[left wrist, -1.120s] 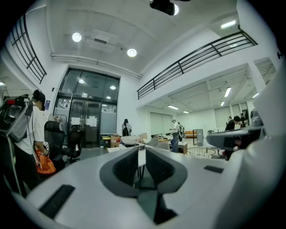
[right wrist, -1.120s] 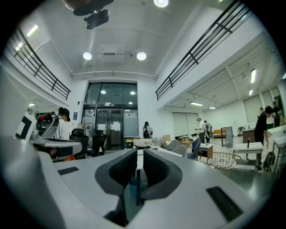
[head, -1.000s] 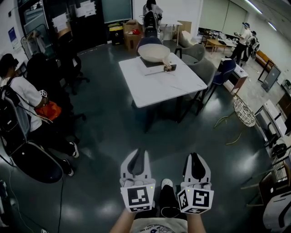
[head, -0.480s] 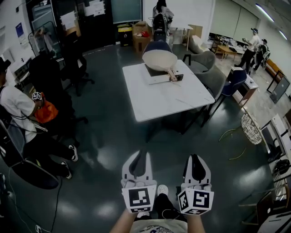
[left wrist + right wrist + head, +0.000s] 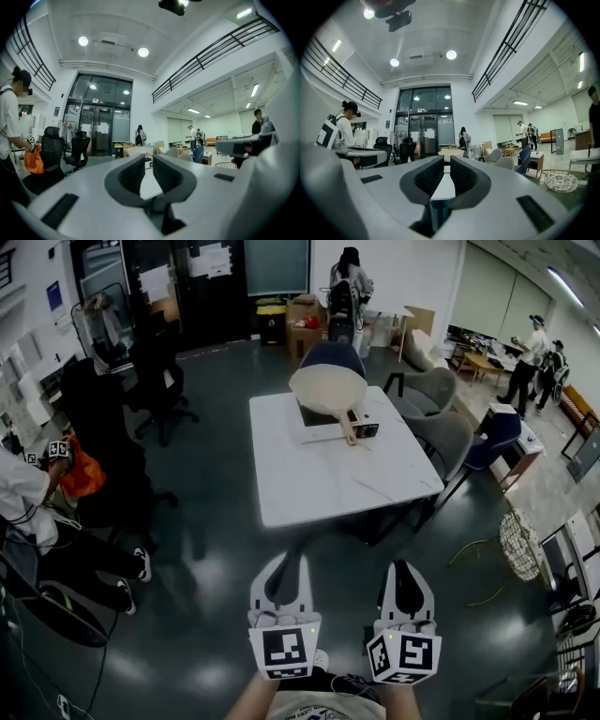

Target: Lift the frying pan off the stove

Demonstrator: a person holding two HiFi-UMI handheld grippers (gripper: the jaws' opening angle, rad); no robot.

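Observation:
A pale frying pan [image 5: 327,391] with a wooden handle [image 5: 349,427] rests on a flat portable stove [image 5: 317,423] at the far end of a white table [image 5: 328,474]. The table stands well ahead of me across dark floor. My left gripper [image 5: 285,563] and right gripper [image 5: 404,568] are held side by side low in the head view, both shut with nothing between the fingers. Beyond the closed jaws of the left gripper [image 5: 149,161], the pan [image 5: 138,150] shows small and far off. The right gripper [image 5: 446,164] also points at the table [image 5: 444,185].
A seated person [image 5: 23,498] with an orange bag is at the left, with black office chairs [image 5: 159,371] behind. Grey and blue chairs [image 5: 450,442] flank the table's right side. A wire basket [image 5: 520,545] lies on the floor at right. People stand at the back.
The table and pan have come closer and more central in the head view as I walk toward them. Both grippers keep the same shut pose.

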